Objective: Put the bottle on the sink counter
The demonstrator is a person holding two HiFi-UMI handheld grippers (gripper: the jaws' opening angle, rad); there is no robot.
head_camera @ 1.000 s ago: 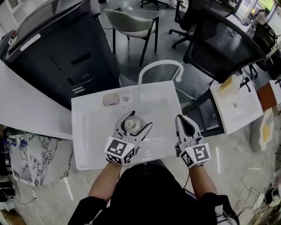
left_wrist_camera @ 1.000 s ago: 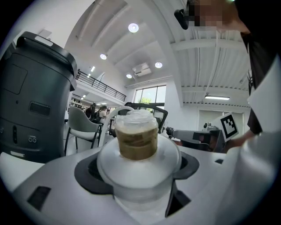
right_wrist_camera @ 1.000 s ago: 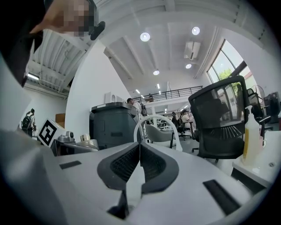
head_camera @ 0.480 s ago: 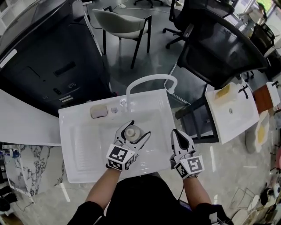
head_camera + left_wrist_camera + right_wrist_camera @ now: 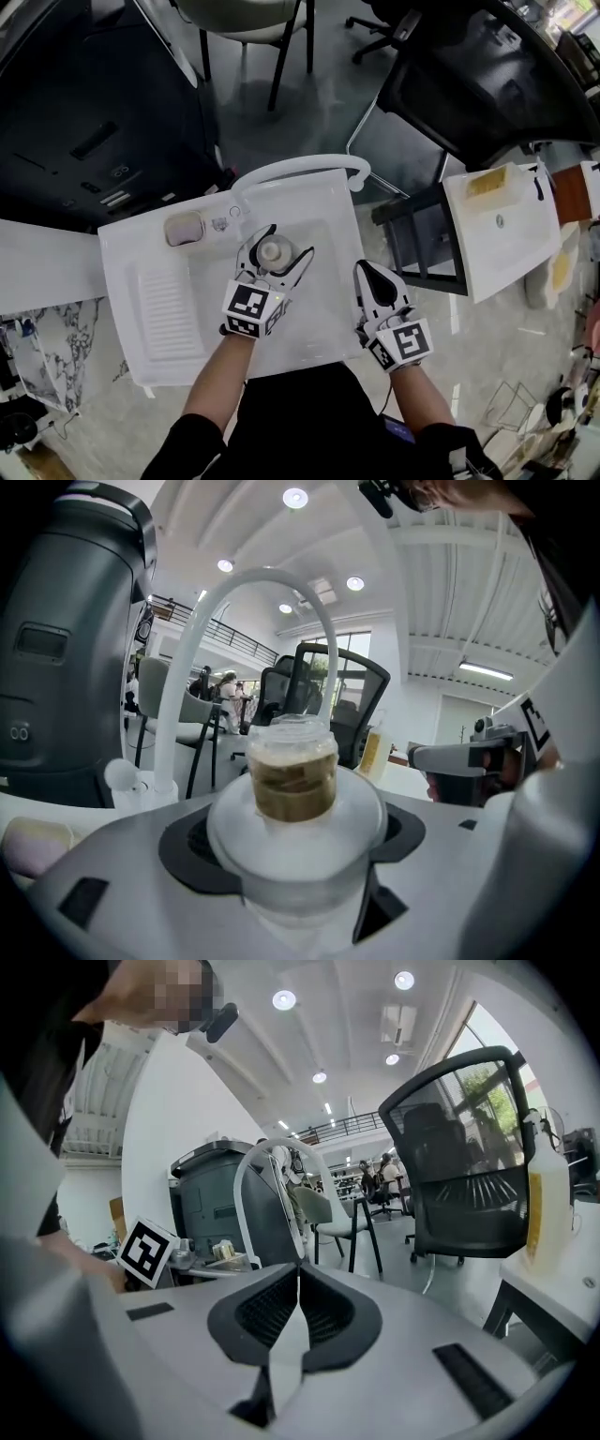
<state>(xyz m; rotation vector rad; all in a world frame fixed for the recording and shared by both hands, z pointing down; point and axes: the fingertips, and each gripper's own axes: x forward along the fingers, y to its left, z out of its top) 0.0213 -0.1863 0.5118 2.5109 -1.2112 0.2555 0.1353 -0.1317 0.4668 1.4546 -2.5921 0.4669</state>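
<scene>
The bottle [image 5: 273,250] is seen only in part. In the head view just its round top shows between the jaws of the left gripper [image 5: 284,246]. In the left gripper view its frosted body fills the space between the pads, and its lower half is cut off by the gripper's own shell. The clear neck carries something brownish inside, but what it is cannot be made out. The jaws stand wide, clamped on the bottle's body. The bottle is upright over the basin of the white sink table [image 5: 309,347]. No view shows whether its base touches the basin floor.

The right gripper [image 5: 368,270] sits at the right rim of the sink table, its jaws pressed together with nothing between them. The person's dark-clothed body covers the table's near edge.

A white arched faucet [image 5: 291,167] curves over the far rim, just beyond the bottle. A pale pinkish block [image 5: 185,228] lies on the far left corner, above the ribbed drainboard [image 5: 169,305]. A second white sink [image 5: 511,239] stands well apart at the right, with a yellow thing [image 5: 491,181] on its far end. A black mesh chair [image 5: 487,84] and a dark machine [image 5: 84,141] stand beyond.

The marks on the machine's front are too small to read. The only clear print is the black-and-white square marker on each gripper's cube.
</scene>
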